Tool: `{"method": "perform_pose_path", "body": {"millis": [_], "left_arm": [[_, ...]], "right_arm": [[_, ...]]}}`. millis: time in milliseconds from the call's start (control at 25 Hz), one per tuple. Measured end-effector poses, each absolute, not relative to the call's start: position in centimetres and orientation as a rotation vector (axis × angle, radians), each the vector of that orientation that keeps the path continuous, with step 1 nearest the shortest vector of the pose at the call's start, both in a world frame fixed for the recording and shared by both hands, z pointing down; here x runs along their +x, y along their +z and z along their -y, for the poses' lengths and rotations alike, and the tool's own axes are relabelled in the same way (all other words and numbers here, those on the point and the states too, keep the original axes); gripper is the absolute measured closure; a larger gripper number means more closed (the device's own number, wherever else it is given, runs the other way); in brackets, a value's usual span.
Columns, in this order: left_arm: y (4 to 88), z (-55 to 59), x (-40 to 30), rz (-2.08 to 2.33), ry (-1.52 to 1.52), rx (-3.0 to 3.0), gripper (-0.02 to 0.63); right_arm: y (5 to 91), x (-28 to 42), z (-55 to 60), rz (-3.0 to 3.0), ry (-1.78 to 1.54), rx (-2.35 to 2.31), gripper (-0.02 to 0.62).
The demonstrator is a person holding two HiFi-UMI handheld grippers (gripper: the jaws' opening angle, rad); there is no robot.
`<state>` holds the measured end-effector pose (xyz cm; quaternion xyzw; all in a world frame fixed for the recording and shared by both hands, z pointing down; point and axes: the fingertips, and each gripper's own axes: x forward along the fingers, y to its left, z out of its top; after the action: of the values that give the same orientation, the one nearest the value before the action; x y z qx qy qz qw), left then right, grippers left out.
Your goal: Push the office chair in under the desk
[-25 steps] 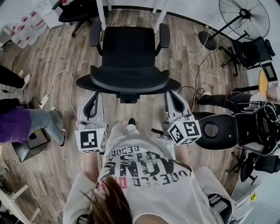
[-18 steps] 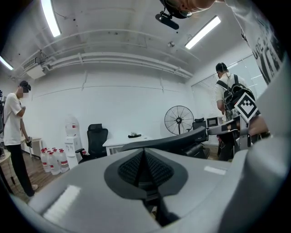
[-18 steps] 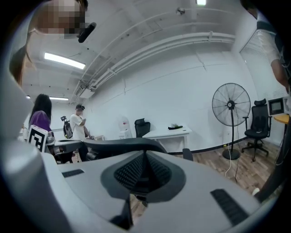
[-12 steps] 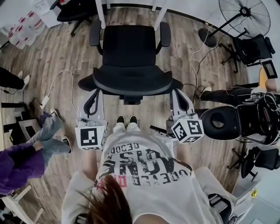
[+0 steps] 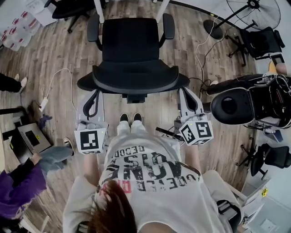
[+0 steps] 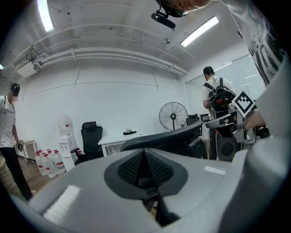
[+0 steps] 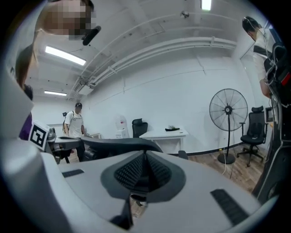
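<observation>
A black office chair (image 5: 132, 41) stands in the middle of the head view, its seat facing the white desk legs (image 5: 98, 8) at the top edge. Its curved backrest (image 5: 132, 81) is nearest me. My left gripper (image 5: 94, 94) is shut and empty, its tip at the backrest's left end. My right gripper (image 5: 185, 94) is shut and empty at the backrest's right end. Whether the tips touch the backrest cannot be told. The left gripper view has the shut left gripper (image 6: 144, 154), the backrest (image 6: 175, 135) and the white desk (image 6: 122, 138). The right gripper view has the shut right gripper (image 7: 144, 159), the backrest (image 7: 113, 143) and the desk (image 7: 164, 134).
A standing fan (image 5: 257, 10) and another black chair (image 5: 263, 42) are at the top right. A round black machine (image 5: 233, 107) sits close on the right. A person in purple (image 5: 18, 186) crouches at the lower left. A white cable (image 5: 58, 78) lies on the wooden floor.
The chair and both grippers have moved forward toward the desk, and my feet have stepped up behind them. The person in purple has shifted down to the lower left.
</observation>
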<state>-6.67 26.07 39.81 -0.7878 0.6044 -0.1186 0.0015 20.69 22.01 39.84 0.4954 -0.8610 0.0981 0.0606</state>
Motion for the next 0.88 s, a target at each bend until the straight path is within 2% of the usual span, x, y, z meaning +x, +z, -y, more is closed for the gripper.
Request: {"method": "perform_pose_path", "body": {"millis": [240,280,320,360,400,440,760,880], "left_arm": [[41.7,-26.0,-6.0,-1.722,-0.669,-2.439,0.586],[42.4,-26.1,-5.9,-1.689,-0.733,-2.431,0.578],[43.2,-26.3,-5.9,-1.659,-0.798,-2.425,0.535],[43.9,-26.5,-5.9,-1.624,-0.860,-2.421,0.495],[44.5,-26.6,-5.8,-1.585,-0.917,-2.417,0.481],[45.0,-26.6,-5.7,-1.544,-0.966,-2.415,0.473],[48.0,-25.9,-6.4,-1.254,-1.283,-2.328,0.441],[49.1,-26.0,-6.8,-1.174,-1.369,-2.288,0.439]], "right_arm": [[41.5,19.2,-22.7,2.537,0.082,1.244,0.569],[41.9,18.9,-22.8,2.523,0.053,1.194,0.569],[42.3,18.7,-22.9,2.508,0.029,1.151,0.569],[42.7,18.6,-22.9,2.493,0.009,1.115,0.559],[43.1,18.6,-22.9,2.474,-0.009,1.084,0.495],[43.6,18.5,-22.8,2.453,-0.029,1.056,0.472],[47.8,17.8,-22.2,2.218,-0.270,0.797,0.413],[49.3,17.9,-22.1,2.132,-0.340,0.735,0.413]]}}
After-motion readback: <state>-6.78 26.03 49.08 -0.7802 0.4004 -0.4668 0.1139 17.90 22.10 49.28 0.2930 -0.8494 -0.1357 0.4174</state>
